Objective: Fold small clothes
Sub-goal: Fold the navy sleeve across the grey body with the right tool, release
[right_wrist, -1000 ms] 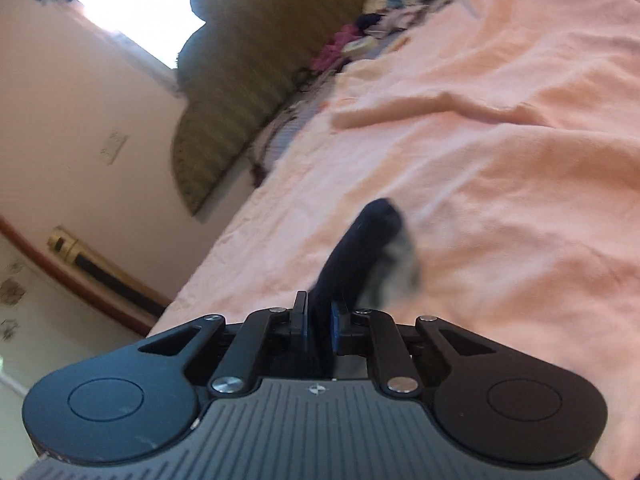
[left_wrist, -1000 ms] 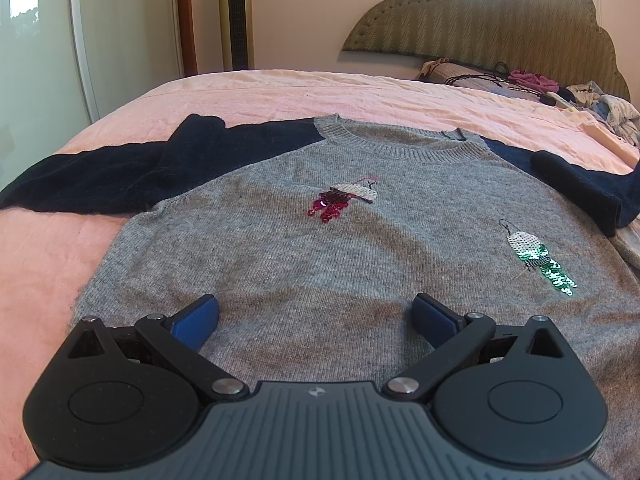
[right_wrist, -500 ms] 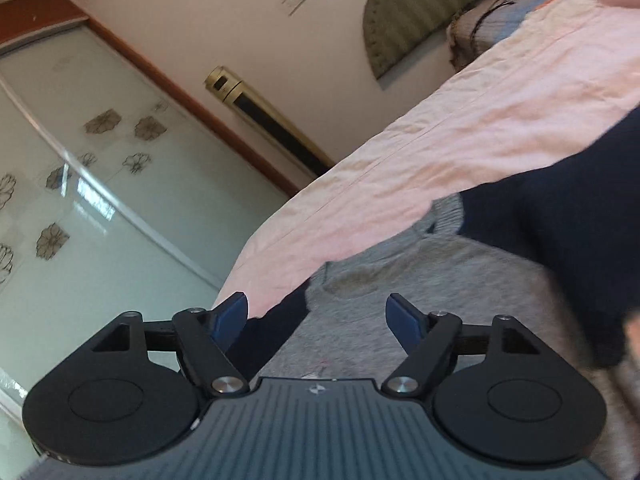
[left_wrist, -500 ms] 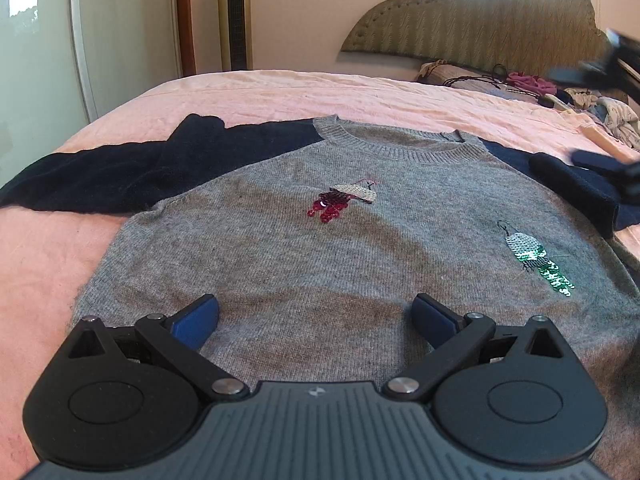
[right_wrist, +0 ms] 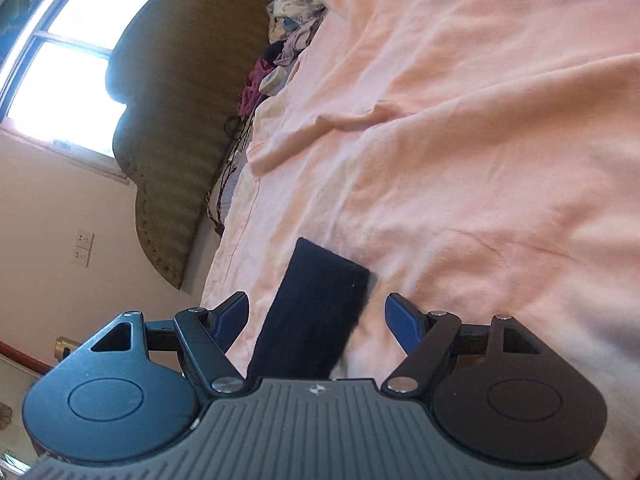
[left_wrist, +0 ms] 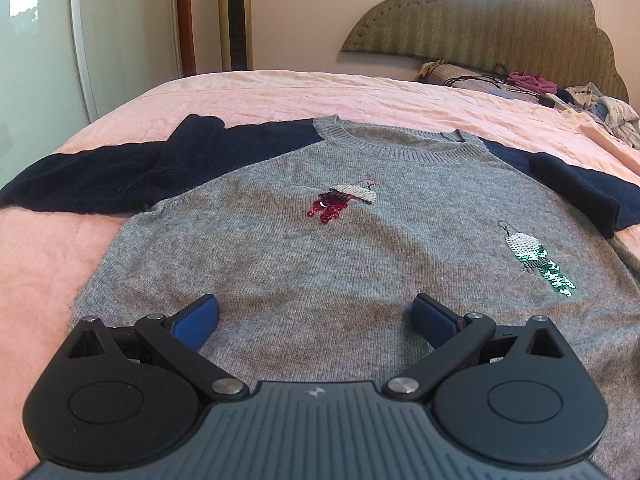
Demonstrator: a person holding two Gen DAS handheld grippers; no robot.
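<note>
The pink bed (left_wrist: 280, 92) carries a grey sweater (left_wrist: 360, 248) spread flat and face up, its navy sleeves out to both sides, so the folding seems barely begun. The left gripper (left_wrist: 316, 316) hovers wide open over the hem. The right gripper (right_wrist: 316, 320) is open too, with the navy sleeve (right_wrist: 316, 312) lying between its fingers, apparently untouched.

Grey sweater (left_wrist: 320, 256) with navy sleeves lies flat, front up.
</note>
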